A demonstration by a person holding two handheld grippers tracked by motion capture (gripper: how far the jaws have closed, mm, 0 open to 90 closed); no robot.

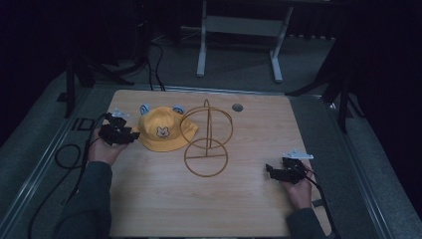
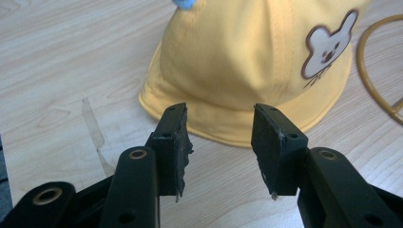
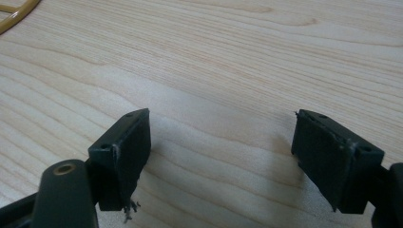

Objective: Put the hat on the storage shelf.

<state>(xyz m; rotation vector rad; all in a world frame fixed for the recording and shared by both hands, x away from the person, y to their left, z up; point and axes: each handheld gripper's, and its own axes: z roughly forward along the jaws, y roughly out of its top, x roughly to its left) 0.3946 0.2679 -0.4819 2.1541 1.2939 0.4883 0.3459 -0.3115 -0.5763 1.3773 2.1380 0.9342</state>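
A yellow hat [image 1: 160, 130] bearing a bear-face patch lies brim-down on the wooden bench [image 1: 149, 199], toward its far left part. Two small blue ears [image 1: 145, 108] show at its far side. Just right of the hat, touching or nearly touching its brim, stands a wire stand [image 1: 206, 141] of golden rings: an upright post, a flat ring as base, and a larger tilted ring above.

The left tongs [image 1: 133, 135], held in the person's left hand [image 1: 103, 149], lie just beside the hat's left brim; in the left gripper view the jaws stand spread, the brim lying just beyond their tips, with nothing between them.

The right tongs [image 1: 269, 169], held in the right hand [image 1: 298, 191], lie near the bench's right edge, well apart from the stand. In the right gripper view the jaws stand wide apart over bare wood.
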